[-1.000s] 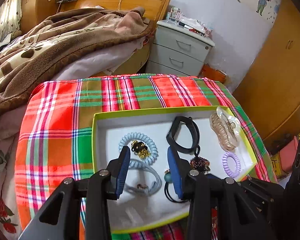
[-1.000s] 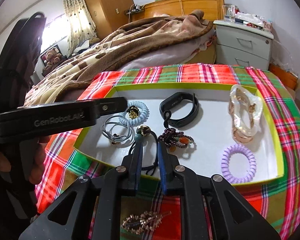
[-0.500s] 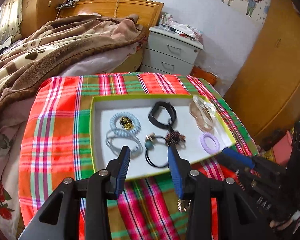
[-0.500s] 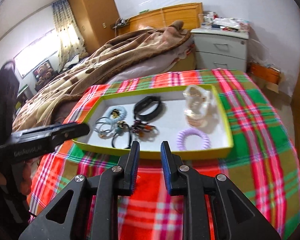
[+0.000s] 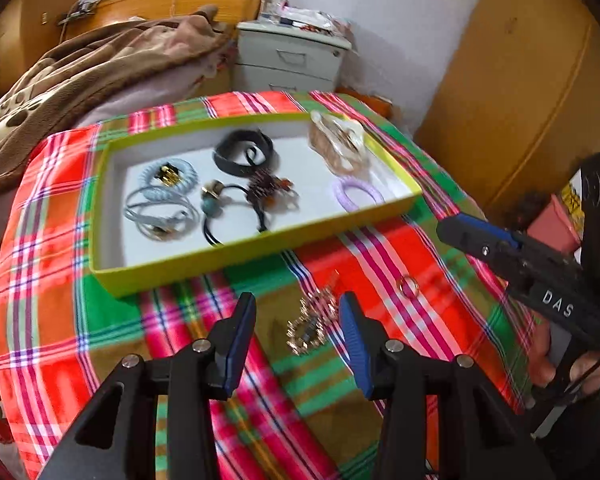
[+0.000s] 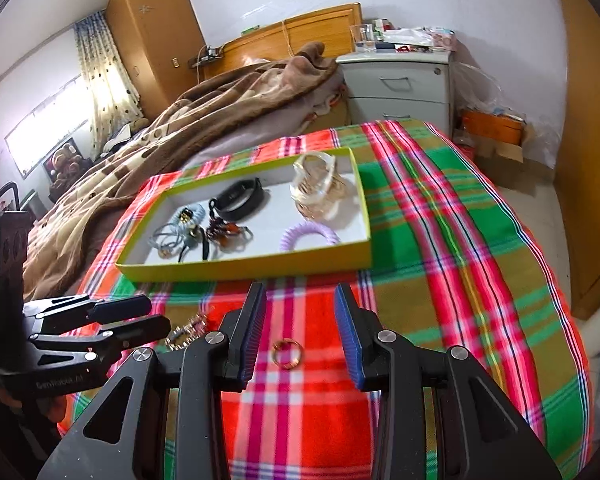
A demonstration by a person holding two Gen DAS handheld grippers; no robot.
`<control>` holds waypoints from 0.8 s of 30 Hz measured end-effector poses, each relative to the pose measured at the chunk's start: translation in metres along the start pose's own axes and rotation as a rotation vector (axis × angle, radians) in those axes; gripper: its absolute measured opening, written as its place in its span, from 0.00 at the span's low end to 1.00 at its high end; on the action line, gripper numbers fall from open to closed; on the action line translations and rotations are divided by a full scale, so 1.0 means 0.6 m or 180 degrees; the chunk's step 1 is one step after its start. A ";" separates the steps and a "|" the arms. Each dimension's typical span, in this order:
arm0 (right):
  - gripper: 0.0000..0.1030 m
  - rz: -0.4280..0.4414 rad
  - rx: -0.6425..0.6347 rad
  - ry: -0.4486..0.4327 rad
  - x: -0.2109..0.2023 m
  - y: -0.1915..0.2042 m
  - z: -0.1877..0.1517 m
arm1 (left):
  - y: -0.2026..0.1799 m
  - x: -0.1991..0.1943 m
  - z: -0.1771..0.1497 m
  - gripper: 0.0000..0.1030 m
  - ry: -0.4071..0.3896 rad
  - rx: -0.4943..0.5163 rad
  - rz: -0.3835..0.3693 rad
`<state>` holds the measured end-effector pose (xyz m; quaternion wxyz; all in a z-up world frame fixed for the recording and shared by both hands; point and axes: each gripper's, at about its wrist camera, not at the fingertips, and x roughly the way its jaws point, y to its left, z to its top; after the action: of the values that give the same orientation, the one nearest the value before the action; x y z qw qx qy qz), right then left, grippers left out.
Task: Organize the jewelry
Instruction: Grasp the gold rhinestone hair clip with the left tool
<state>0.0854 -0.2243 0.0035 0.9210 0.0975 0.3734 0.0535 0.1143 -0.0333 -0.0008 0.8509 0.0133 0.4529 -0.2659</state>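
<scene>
A yellow-green tray point(image 5: 240, 256) on the plaid cloth holds blue coil ties point(image 5: 166, 174), a black band point(image 5: 242, 152), a beaded bracelet point(image 5: 270, 188), a black cord tie point(image 5: 220, 216), a purple coil tie point(image 5: 356, 194) and a clear claw clip point(image 5: 340, 144). In front of the tray, a gold sparkly clip point(image 5: 312, 322) lies on the cloth between the fingers of my left gripper point(image 5: 298, 308), whose jaws are opening without touching it. A gold ring point(image 6: 286, 354) lies on the cloth between the fingers of my right gripper point(image 6: 300, 300), jaws opening wide, pads clear of it.
A bed with a brown blanket point(image 6: 204, 120) lies behind and left of the table. A grey nightstand point(image 6: 400, 88) stands at the back and a wooden wardrobe point(image 5: 520, 100) at the right. The cloth's right edge point(image 6: 560, 300) drops to the floor.
Both grippers have drawn back from the tray to the cloth in front of it. The right jaws, narrow over the black cord tie before, now stand wide; the tie stays in the tray.
</scene>
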 end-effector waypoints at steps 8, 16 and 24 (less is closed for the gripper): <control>0.35 -0.0042 0.0134 0.0009 -0.009 -0.030 -0.015 | -0.031 0.024 -0.013 0.44 0.0127 0.0192 0.0108; 0.35 -0.0035 0.0165 0.0003 -0.016 -0.041 -0.022 | -0.051 0.043 -0.017 0.44 0.0195 0.0321 0.0307; 0.35 -0.0003 0.0177 0.0043 -0.008 -0.041 -0.026 | -0.055 0.050 -0.015 0.44 0.0176 0.0364 0.0420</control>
<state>0.0719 -0.2471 -0.0095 0.9154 0.1225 0.3810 0.0434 0.1055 -0.0721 -0.0221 0.8516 0.0990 0.4584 -0.2341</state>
